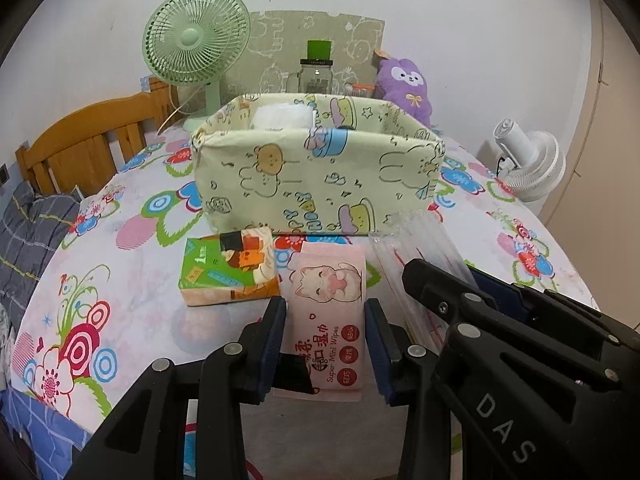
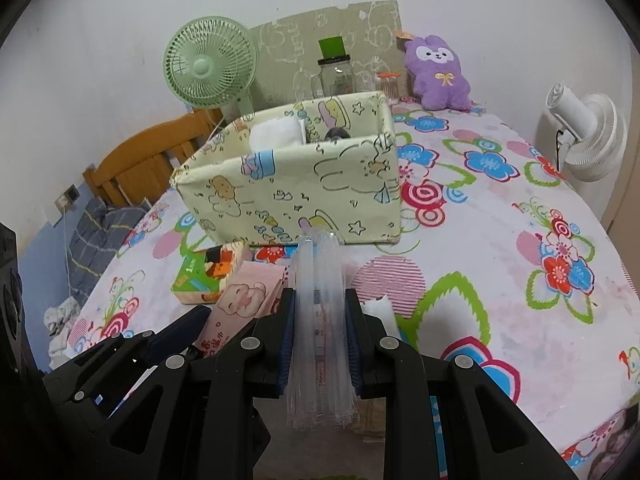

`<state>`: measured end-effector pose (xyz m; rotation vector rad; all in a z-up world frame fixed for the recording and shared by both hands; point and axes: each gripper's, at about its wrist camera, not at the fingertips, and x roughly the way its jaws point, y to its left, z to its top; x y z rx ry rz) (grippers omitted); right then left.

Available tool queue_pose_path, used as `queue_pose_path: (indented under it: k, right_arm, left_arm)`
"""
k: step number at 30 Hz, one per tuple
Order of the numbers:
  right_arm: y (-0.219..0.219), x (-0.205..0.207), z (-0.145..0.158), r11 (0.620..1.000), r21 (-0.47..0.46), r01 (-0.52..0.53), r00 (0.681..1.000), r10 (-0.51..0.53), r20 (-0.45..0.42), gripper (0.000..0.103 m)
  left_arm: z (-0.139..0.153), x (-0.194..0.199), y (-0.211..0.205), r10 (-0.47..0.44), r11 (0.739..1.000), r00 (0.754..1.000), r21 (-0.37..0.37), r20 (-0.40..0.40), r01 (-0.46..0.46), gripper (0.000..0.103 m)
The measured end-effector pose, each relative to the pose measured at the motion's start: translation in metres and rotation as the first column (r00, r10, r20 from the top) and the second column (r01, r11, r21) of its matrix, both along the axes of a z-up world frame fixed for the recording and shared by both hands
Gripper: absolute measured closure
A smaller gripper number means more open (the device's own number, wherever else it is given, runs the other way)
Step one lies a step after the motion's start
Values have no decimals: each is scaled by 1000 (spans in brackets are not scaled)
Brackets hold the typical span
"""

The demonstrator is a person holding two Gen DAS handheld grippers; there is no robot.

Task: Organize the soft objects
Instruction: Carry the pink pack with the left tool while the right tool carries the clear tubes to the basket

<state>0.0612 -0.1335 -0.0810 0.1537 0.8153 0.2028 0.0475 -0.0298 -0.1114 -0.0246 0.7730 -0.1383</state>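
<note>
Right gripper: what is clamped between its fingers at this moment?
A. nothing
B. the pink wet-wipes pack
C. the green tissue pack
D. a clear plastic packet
D: the right wrist view shows the right gripper closed on a clear plastic packet, while the pink wet-wipes pack sits in the left gripper.

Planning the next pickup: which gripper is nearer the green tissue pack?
Left. The left gripper, clamped on the pink wipes pack, sits right beside the green tissue pack. The right gripper, holding the clear plastic pack, is farther off.
</note>
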Motion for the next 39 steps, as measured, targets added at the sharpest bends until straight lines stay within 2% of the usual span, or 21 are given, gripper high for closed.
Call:
queue_pose_path:
  k: [27, 39]
  right_arm:
    - [-13, -13, 85, 1000, -20, 23, 992, -21, 126, 77]
    - [-15, -8, 114, 999, -21, 29, 985, -25, 168, 77]
  left_arm:
    - [77, -11, -10, 12, 1000, 992, -15, 128, -10, 63]
    - [106, -6, -13, 6, 1000, 985, -5, 174, -5, 63]
